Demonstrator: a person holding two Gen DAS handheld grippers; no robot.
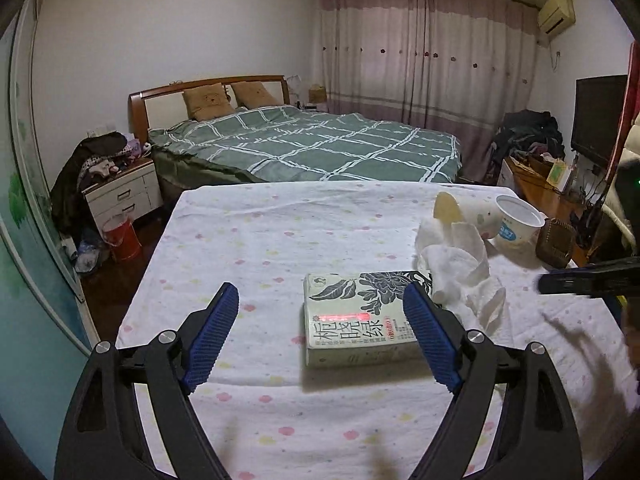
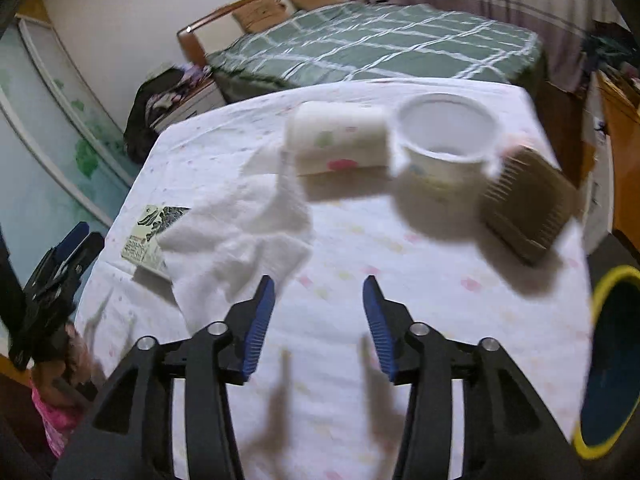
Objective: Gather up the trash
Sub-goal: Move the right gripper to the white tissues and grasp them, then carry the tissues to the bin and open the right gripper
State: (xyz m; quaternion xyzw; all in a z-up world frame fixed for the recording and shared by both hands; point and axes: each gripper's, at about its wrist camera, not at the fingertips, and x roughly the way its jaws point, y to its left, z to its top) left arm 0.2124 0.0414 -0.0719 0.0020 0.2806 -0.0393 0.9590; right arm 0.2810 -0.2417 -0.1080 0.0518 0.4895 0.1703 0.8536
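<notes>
Tissue lay crumpled on table, just ahead-left of your right tongs, partly over book; right tongs part-open, empty; left tongs wide, empty, farther off; right nearer

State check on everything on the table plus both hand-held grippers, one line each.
left hand-held gripper: open, empty, above the table
right hand-held gripper: open, empty
book: closed, lying flat, cover up
crumpled tissue: loose, overlapping the book's corner
paper cup: tipped on its side
yogurt tub: upright, no lid, inside looks empty
brown ridged container: tilted on the table edge
bin with yellow rim: open, beside the table
</notes>
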